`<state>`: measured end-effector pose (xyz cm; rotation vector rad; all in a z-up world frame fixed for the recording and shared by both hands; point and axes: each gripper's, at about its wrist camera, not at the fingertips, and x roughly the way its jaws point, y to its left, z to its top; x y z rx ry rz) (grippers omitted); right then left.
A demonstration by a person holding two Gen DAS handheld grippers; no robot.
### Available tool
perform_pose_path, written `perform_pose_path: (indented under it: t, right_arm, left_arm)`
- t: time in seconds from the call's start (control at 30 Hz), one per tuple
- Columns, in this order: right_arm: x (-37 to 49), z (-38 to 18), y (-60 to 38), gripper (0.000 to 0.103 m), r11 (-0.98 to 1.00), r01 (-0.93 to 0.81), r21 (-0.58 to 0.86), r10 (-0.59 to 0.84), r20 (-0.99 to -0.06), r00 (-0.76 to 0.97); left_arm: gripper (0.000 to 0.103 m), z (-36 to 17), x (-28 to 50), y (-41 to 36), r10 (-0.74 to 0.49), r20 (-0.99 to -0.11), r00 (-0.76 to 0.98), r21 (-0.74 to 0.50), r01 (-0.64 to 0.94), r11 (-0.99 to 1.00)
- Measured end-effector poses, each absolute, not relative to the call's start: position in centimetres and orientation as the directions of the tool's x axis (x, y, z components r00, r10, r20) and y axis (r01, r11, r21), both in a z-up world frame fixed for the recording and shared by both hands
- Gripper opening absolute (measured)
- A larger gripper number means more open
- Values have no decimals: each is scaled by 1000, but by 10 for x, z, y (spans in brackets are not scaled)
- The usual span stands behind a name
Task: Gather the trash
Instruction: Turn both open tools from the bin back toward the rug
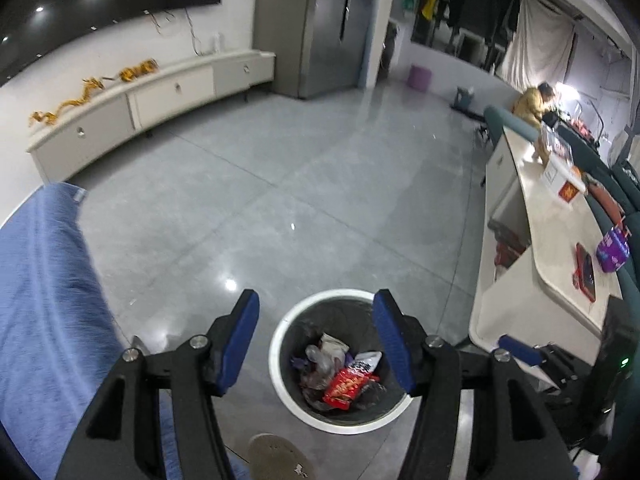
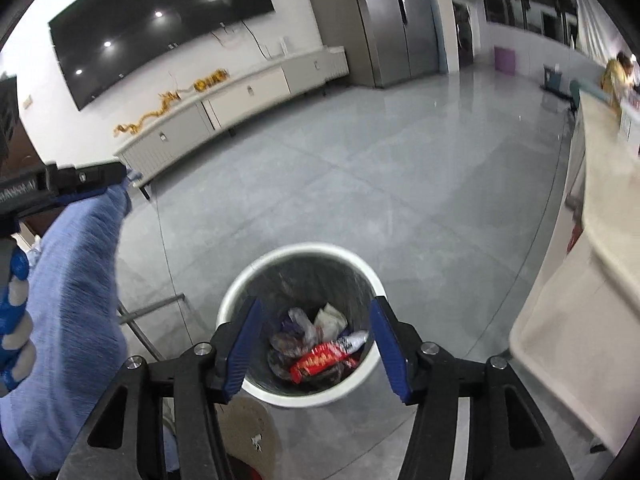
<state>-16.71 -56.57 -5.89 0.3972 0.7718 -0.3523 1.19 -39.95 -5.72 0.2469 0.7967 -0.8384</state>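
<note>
Both wrist cameras look forward and steeply down along their own black, blue-padded fingers, from well above the floor. Each centres on the round white-rimmed waste bin [image 1: 280, 360] [image 2: 240, 292] standing on the glossy grey tiled floor [image 1: 280, 184] [image 2: 360, 184]. Both views also take in the long white low cabinet [image 1: 160, 100] [image 2: 240, 100] along the far wall. The left view takes in more of the cream table [image 1: 540, 280] at its right edge.

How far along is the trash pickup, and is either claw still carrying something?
Done: a red snack wrapper and crumpled plastic lie in the white-rimmed round bin. In hand: nothing; left claw and right claw are both open and empty above it. Left: no loose trash shows on the grey floor.
</note>
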Motion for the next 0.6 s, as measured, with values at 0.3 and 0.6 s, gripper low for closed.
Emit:
perform_pose_path:
  t: [0.3,0.6]
  right_arm:
    - [-166,31,-508,61,930,333,154,-181,-598,781]
    - [-152,75,-441,66,967,227,115,-129,-546,828]
  left_arm:
    - [57,2,3,-304,-565,-618,546,-75,674,735]
    - [57,32,0,-163,-417,-541,731,-59,461,885]
